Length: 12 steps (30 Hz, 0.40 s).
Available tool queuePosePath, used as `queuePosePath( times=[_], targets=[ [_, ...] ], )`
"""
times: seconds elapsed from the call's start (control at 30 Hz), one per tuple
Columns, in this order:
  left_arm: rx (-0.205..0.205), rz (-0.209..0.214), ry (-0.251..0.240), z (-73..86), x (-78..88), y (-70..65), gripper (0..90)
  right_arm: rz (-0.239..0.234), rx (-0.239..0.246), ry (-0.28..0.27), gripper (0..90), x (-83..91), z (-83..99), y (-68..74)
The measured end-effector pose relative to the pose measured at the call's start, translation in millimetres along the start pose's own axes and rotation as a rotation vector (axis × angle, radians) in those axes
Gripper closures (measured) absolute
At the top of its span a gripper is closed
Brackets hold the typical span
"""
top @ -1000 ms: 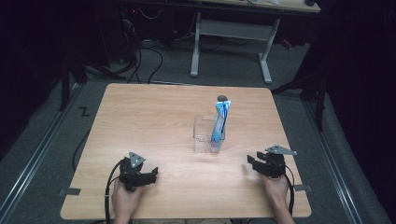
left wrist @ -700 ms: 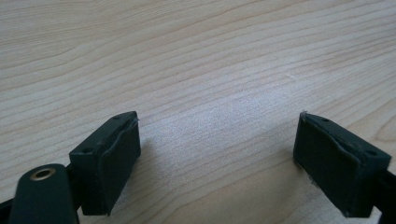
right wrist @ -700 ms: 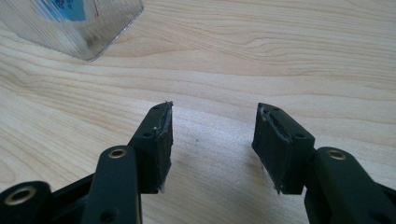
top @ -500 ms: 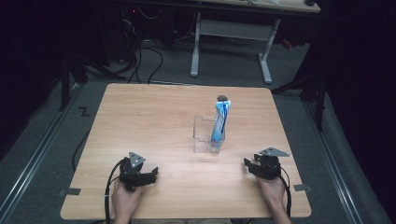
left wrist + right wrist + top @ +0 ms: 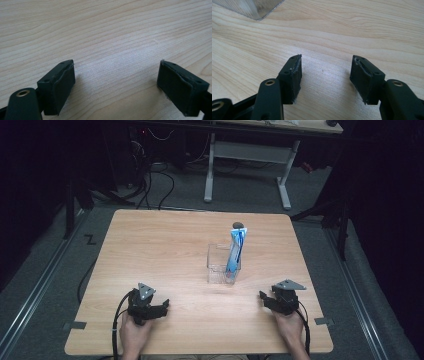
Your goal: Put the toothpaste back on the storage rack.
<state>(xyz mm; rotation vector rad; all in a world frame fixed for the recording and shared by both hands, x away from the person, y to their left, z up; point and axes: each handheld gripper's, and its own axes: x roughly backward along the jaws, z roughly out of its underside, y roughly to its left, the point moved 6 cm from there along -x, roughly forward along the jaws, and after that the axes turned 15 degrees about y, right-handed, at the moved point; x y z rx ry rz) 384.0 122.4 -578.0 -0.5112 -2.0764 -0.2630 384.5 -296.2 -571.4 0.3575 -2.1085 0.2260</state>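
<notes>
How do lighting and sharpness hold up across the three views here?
High view: the table is evenly lit, its surroundings nearly black, and the clear container is faint. Left gripper view: a soft glare patch on the wood, near jaws slightly soft. Right gripper view: crisp grain, with the clear container blurred at the top edge.

matt pale wood-grain table [image 5: 165, 250]; clear glossy plastic container [image 5: 218, 265]; matt black hand-held gripper pads [image 5: 62, 85]
</notes>
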Motion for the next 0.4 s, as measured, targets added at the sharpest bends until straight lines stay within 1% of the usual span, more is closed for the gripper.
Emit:
queuePosePath(
  times=[0.13, 0.4],
  targets=[
    [0.000, 0.000, 0.000, 0.0, 0.0, 0.0, 14.9, 0.004, -0.007, 0.002, 41.1, 0.0, 0.2, 0.0],
    [0.000, 0.000, 0.000, 0.1, 0.0, 0.0, 14.9, 0.002, -0.002, 0.002, 39.5, -0.3, 0.0, 0.2]
  ],
)
